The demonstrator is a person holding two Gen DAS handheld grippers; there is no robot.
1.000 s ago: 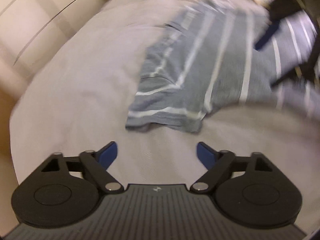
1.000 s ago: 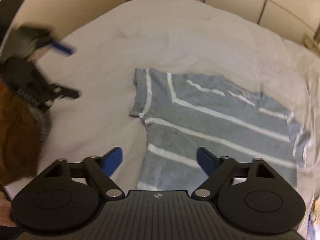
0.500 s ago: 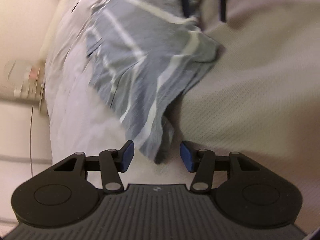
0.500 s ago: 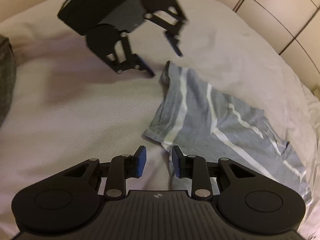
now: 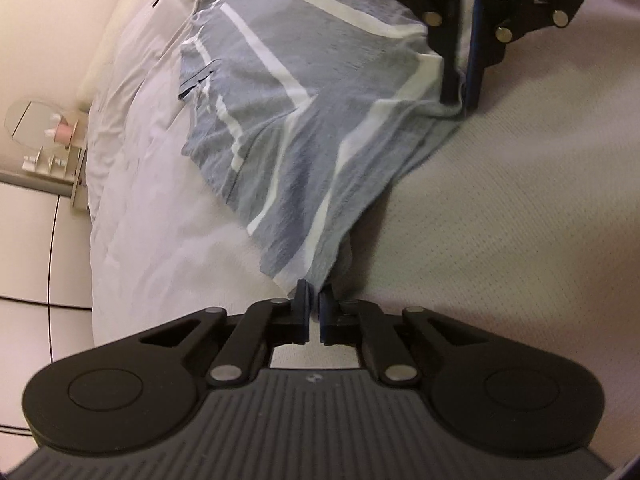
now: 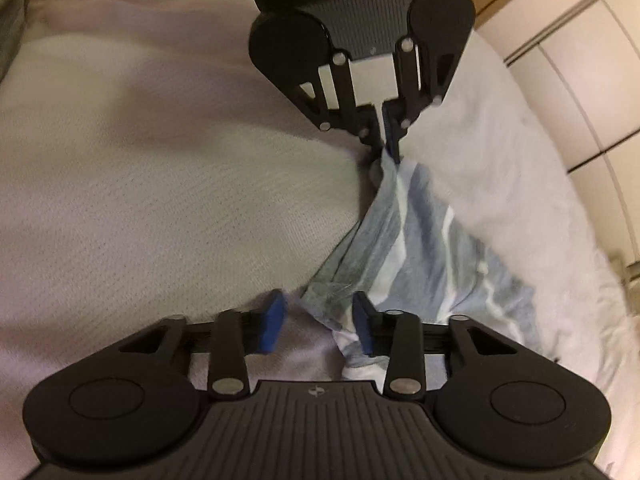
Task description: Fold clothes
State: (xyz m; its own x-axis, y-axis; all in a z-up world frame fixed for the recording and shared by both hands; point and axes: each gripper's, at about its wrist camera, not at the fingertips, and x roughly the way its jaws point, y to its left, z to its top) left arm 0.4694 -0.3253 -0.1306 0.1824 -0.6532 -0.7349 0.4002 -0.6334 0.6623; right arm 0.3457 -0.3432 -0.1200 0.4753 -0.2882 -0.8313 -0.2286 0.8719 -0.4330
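Note:
A grey T-shirt with white stripes [image 5: 320, 120] lies on the bed, one edge stretched between my two grippers. My left gripper [image 5: 314, 304] is shut on one corner of the shirt. In the right wrist view the left gripper [image 6: 390, 152] pinches that corner and the cloth [image 6: 420, 240] runs taut down from it. My right gripper [image 6: 318, 320] is closing around the other corner. One pad [image 6: 362, 328] touches the fabric and the other pad [image 6: 272, 322] stands clear of it. In the left wrist view, the right gripper [image 5: 462, 92] straddles that corner.
The shirt lies on a white bedcover [image 5: 140, 200] beside a pale textured sheet [image 5: 520, 240]. A bedside shelf with small items [image 5: 52, 148] stands past the bed's edge. Wardrobe doors [image 6: 580, 100] lie beyond the bed, and a dark garment [image 6: 12, 12] sits at the far corner.
Both grippers dropped to the shirt's edge and rolled. The left jaws went from wide open to shut on a corner. The right jaws narrowed around the other corner.

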